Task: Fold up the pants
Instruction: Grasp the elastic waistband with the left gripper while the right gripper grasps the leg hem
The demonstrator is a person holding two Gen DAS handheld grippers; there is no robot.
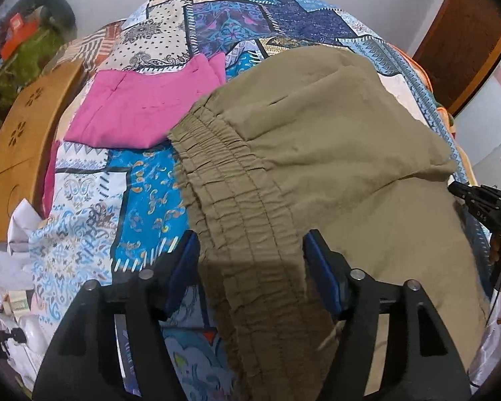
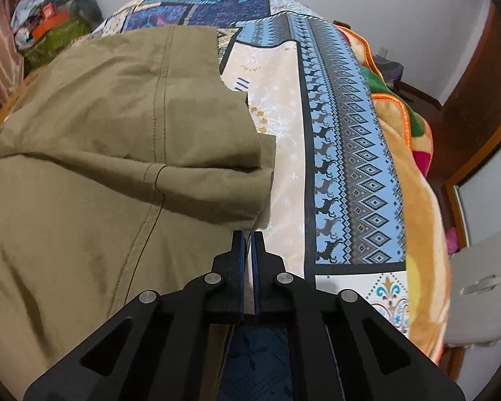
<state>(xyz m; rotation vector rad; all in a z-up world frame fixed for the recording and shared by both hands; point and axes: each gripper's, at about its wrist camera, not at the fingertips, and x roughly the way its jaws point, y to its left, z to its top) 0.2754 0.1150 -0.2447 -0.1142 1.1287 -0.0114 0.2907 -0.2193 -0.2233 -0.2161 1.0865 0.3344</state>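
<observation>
**Olive pants partly folded, one fold laid over**

Nearest the left wrist camera, the left gripper (image 1: 250, 257) is seen with its jaws spread wide, the elastic waistband (image 1: 217, 173) of the olive pants (image 1: 317, 153) lying between them; whether the fabric is actually pinched cannot be told. The pants are spread on the patchwork bedspread (image 1: 150, 180), toward 12 o'clock from both grippers. One layer is seen doubled over another in the right wrist view, its folded edge (image 2: 217, 170) running across at 11 o'clock, so a first fold is judged done. Further folds toward a compact bundle are judged still to be made.

The right gripper (image 2: 249, 244) is shown with its jaws nearly together, only a thin gap left, and nothing is seen held; it sits just beside the pants' right edge.

A pink garment (image 1: 133, 113) lies at 11 o'clock, already flat. The leg ends are hidden under the fold, and the near part of the pants is cut off by the frame.
</observation>
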